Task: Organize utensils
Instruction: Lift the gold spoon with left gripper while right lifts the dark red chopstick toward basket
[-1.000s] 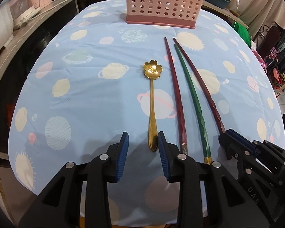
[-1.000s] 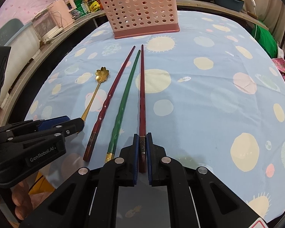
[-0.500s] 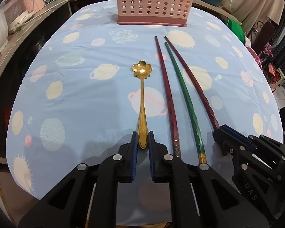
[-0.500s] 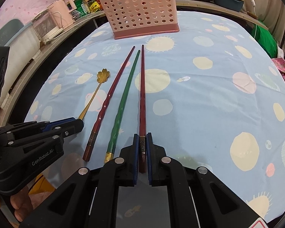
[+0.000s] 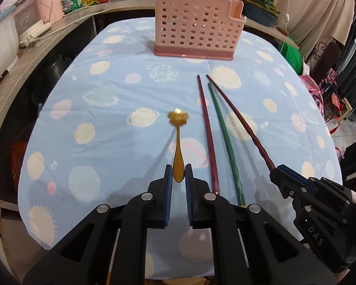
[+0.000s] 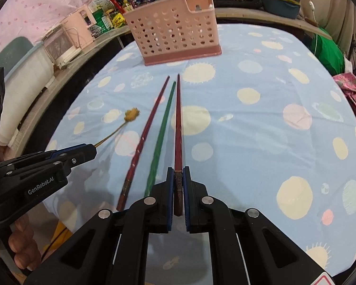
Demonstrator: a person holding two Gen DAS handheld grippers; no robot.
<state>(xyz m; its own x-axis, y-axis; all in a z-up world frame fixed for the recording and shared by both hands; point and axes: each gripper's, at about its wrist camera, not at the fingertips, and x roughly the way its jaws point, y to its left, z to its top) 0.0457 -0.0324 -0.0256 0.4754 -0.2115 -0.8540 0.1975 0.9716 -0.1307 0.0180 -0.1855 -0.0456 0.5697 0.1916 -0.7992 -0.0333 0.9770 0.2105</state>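
My left gripper [image 5: 178, 178] is shut on the handle of a gold flower-headed spoon [image 5: 178, 130] and holds it lifted off the cloth. My right gripper [image 6: 178, 178] is shut on the butt of a dark red chopstick [image 6: 178, 128], also raised. It shows at the right of the left wrist view [image 5: 239, 123]. A purple-red chopstick [image 5: 207, 130] and a green chopstick [image 5: 225, 137] lie side by side on the cloth between the two grippers. A pink perforated utensil basket [image 5: 197, 28] stands at the far end of the table.
The table wears a blue planet-print cloth [image 5: 106, 109]. A wooden counter [image 5: 16, 71] with appliances and food jars runs along the left and back. Clutter and a green bag [image 6: 330, 52] lie beyond the right edge.
The left gripper closed on the spoon handle and lifted it off the cloth. The right gripper, shut on the dark red chopstick throughout, raised it too. The basket looks nearer.
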